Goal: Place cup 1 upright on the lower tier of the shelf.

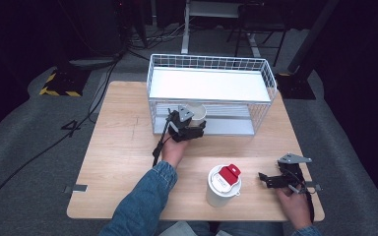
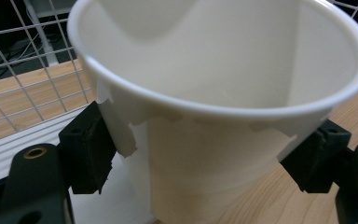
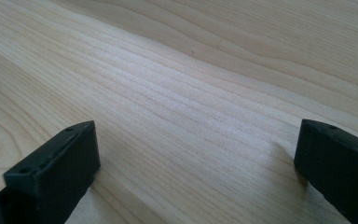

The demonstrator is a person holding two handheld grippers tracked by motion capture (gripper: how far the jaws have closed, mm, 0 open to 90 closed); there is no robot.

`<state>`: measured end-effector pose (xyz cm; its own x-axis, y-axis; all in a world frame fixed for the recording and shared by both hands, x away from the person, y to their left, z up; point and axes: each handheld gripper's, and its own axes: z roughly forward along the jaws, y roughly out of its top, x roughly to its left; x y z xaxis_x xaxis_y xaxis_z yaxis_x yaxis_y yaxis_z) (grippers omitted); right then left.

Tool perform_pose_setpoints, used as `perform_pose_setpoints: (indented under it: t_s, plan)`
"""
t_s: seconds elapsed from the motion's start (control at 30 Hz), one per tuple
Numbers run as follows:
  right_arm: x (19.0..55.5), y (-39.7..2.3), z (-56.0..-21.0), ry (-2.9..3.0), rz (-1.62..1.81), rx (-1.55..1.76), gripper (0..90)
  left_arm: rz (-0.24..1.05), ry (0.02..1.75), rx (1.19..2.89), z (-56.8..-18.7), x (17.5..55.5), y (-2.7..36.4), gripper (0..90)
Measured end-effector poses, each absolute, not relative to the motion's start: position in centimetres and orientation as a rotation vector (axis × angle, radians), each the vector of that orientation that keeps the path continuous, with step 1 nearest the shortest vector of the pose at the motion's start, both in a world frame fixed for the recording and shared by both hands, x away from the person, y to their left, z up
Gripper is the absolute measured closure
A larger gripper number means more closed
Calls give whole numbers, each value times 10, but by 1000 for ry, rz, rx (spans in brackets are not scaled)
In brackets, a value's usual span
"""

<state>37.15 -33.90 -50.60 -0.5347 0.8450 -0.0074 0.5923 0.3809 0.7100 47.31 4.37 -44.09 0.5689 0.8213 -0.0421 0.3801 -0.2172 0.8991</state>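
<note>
White plastic sits between the pads of our left claw [image 2: 200,158]: an open, lidless cup [image 2: 223,93], gripped from both sides just under its rim. In the left claw's own view the two black jaws press against the cup wall, and the cup looks empty, mouth up and tilted a little toward the camera. From above, our left claw [image 1: 187,125] holds that cup [image 1: 195,112] right at the front opening of the white wire rack [image 1: 270,81], at the level of the lower shelf, with the upper shelf just above the cup's rim. So the cup's upright axis has to pass under that upper shelf, and we judge the next move depends on keeping the rim low enough to clear it as the cup goes forward onto the lower shelf.

Both rack shelves look bare apart from the cup at the entrance.

Nearer to us on the wooden worktop [image 1: 123,162] stands a second white cup with a red-and-white lid [image 1: 223,184], upright, between our two hands. Our right claw [image 1: 271,181] rests low over the worktop just to the right of it, jaws spread wide with nothing between them, and is clearly the nearer one to that lidded cup.
</note>
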Motion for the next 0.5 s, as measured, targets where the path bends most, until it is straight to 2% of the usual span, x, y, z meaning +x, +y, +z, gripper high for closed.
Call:
perform_pose_setpoints:
  t_s: [0.5]
  plan:
    - [371, -339, -506, 2276, 942, 1250, 1, 563, 1031, 1818, -460, 494, 34, 217]
